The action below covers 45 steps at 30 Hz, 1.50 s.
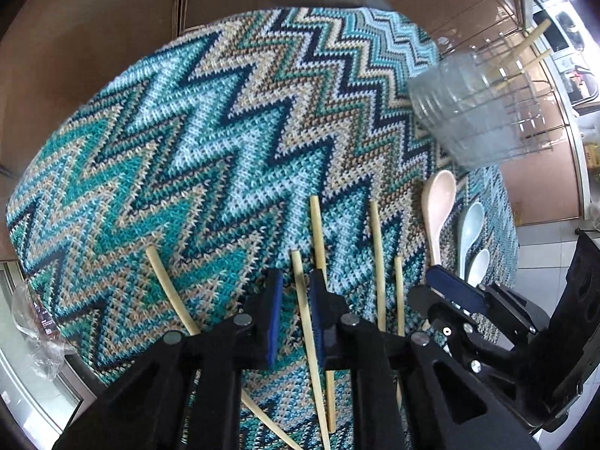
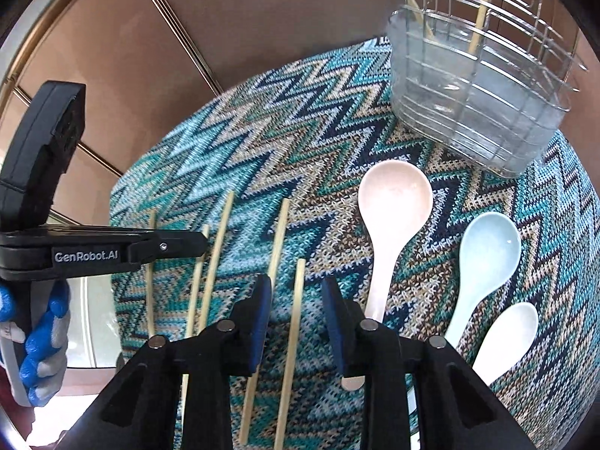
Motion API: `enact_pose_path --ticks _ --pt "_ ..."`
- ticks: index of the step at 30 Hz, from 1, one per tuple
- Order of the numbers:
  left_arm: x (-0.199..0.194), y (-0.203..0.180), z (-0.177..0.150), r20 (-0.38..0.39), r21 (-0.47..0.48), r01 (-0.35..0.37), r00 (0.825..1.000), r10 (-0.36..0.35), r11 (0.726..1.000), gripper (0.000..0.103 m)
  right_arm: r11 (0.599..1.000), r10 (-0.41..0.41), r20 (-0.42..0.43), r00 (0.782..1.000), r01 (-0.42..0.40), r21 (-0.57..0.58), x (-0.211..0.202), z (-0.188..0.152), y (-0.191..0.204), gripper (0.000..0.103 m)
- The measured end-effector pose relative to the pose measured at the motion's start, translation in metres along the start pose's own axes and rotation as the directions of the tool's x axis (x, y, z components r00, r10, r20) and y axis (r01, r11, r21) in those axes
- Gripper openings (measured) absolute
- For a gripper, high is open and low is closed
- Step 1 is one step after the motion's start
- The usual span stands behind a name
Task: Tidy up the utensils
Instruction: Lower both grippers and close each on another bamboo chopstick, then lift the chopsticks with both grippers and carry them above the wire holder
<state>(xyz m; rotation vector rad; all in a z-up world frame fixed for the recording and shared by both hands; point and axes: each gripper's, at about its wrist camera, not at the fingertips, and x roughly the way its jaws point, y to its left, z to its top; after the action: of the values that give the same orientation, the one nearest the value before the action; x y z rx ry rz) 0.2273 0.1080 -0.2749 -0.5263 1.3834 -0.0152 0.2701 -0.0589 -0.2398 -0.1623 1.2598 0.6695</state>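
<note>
Several bamboo chopsticks lie on a zigzag knitted mat [image 1: 210, 142]. My left gripper [image 1: 296, 318] is open and low over the mat, with one chopstick [image 1: 305, 322] between its blue pads. My right gripper [image 2: 296, 318] is open too, straddling another chopstick [image 2: 292, 337]. A pink spoon [image 2: 390, 210], a light blue spoon [image 2: 487, 251] and a white spoon [image 2: 510, 333] lie to the right of the chopsticks. A wire basket with a clear plastic liner [image 2: 483, 97] stands at the far right and holds two chopsticks [image 2: 482, 11].
The mat [image 2: 262, 142] covers a round table with brown flooring and metal strips behind it. The right gripper [image 1: 461, 300] shows beside the left one. The left gripper [image 2: 112, 251] is held by a blue-gloved hand [image 2: 41, 341]. A crumpled plastic bag [image 1: 33, 330] lies at the left.
</note>
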Motion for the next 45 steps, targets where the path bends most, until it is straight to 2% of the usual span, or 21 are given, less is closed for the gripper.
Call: enact_pose_path --ticks 12,15,19,26,33,38,45 --pt "0.024 -0.023 0.013 -0.028 -0.001 -0.069 0.997 0.069 0.998 0.008 0.997 -0.054 -0.088 0.995 0.049 -0.057 0.030 0.011 0.005 0.017" --pt "0.028 -0.027 0.014 -0.023 -0.014 -0.079 0.997 0.078 0.997 0.006 0.994 -0.078 -0.091 0.993 0.071 -0.078 0.032 0.013 0.010 0.011" --pt "0.028 -0.024 0.011 -0.015 -0.033 -0.080 0.997 0.079 0.996 0.004 0.991 -0.101 -0.092 0.991 0.092 -0.095 0.034 0.013 0.015 0.008" --pt "0.017 -0.008 0.003 0.026 -0.076 -0.038 0.999 0.040 0.996 0.004 0.993 -0.089 -0.055 0.995 0.085 -0.077 0.023 0.009 0.018 0.006" --pt "-0.023 -0.005 -0.011 0.123 -0.060 0.013 0.992 -0.005 0.998 0.004 0.994 -0.077 0.048 0.996 0.080 -0.074 -0.028 -0.006 0.022 0.006" --pt "-0.063 -0.012 -0.031 0.212 -0.023 0.058 0.976 -0.052 0.998 0.004 0.994 -0.079 0.148 0.986 0.089 -0.064 -0.067 -0.024 0.027 0.006" --pt "-0.122 -0.028 -0.062 0.375 0.059 0.108 0.919 -0.122 0.992 0.004 0.995 -0.087 0.287 0.954 0.100 -0.029 -0.118 -0.054 0.039 0.006"
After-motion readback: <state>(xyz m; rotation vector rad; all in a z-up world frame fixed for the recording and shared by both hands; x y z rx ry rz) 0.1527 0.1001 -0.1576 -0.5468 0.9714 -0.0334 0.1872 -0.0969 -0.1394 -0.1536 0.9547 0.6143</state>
